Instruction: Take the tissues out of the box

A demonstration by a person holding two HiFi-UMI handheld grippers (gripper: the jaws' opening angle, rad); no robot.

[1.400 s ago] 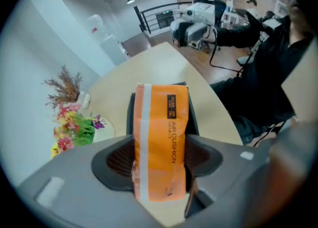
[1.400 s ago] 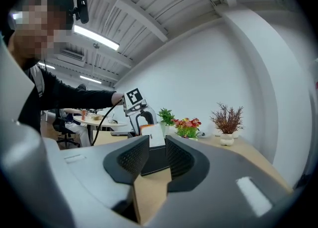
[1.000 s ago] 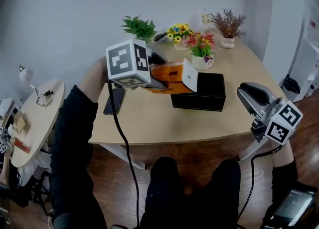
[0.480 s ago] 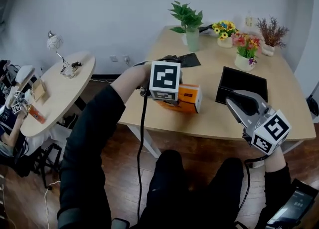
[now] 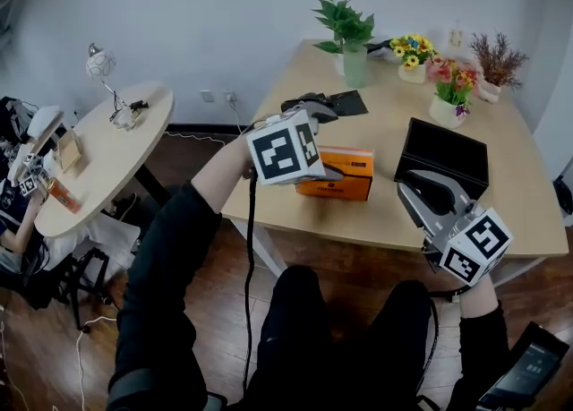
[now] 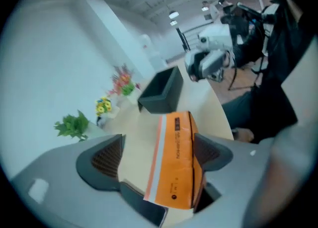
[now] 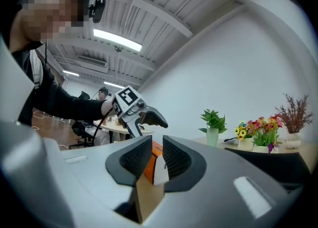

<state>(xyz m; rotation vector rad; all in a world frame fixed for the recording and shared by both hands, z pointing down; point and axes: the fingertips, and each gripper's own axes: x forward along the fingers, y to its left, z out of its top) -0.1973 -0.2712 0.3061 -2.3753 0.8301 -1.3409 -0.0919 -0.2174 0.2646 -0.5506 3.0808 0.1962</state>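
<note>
Orange tissue pack point(image 5: 338, 175) now down on desk point(image 5: 385, 221), no longer held up in air — lies beside black box point(image 5: 445, 151), outside it. Left gripper point(image 6: 156, 156) jaws just opened wide; pack between them, no squeeze. Right gripper point(image 7: 157, 147) closed, empty. Likely release step — back left gripper straight off, jaws wide, no snag on wrapper.

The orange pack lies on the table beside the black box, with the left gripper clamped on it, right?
Not clamped: in the left gripper view the left gripper has just opened its jaws wide, the orange pack lying between them. It lies on the table beside the black box.
</note>
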